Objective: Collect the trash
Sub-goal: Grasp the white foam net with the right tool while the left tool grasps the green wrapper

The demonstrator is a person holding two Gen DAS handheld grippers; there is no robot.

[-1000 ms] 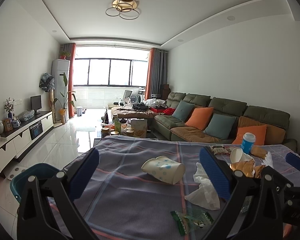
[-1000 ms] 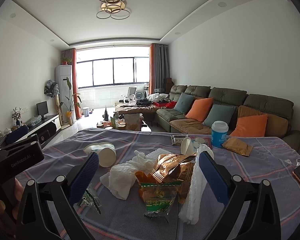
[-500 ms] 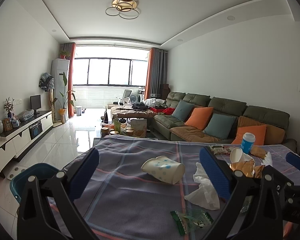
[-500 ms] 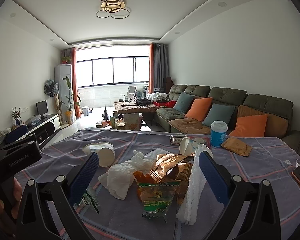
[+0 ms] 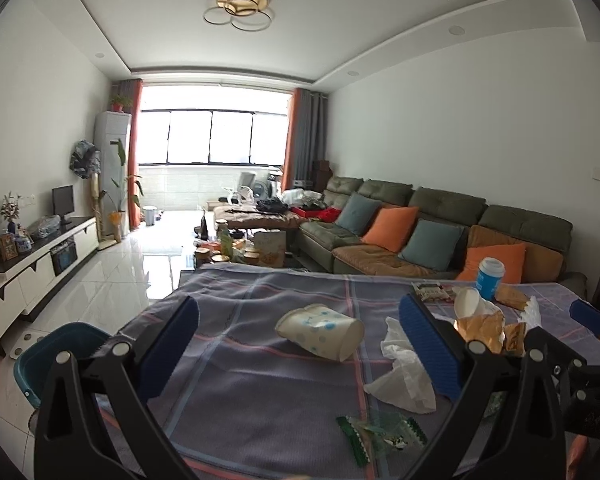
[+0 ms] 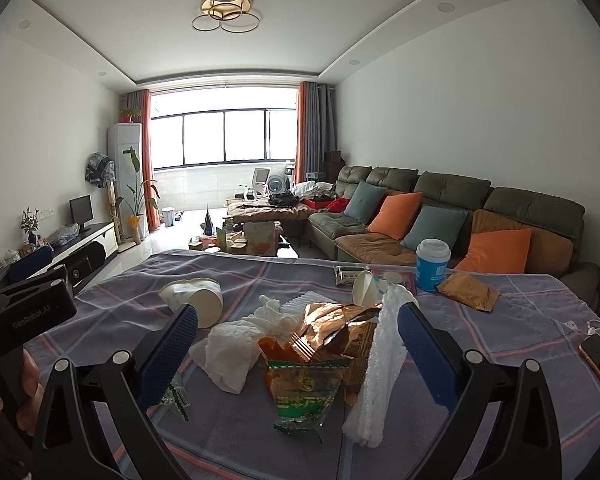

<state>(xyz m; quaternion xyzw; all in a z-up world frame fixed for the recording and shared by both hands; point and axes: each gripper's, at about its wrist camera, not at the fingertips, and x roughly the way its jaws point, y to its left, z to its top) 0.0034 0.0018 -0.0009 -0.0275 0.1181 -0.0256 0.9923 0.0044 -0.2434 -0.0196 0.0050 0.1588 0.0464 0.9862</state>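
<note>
Right wrist view: I hold both hand-held grippers, left point(image 5: 298, 340) and right point(image 6: 298, 340), released; cup point(image 6: 192, 296), tissue point(image 6: 228, 350) and wrappers point(image 6: 304, 388) all wait on the worktop point(image 6: 500, 320).

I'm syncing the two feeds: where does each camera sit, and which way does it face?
Left wrist: on the left gripper, over the table's left part, facing the tipped paper cup and window; own open fingers show.
Right wrist: on the right gripper, facing the snack wrappers; a hand shows.
Shared: cup, blue tumbler, sofa.
</note>
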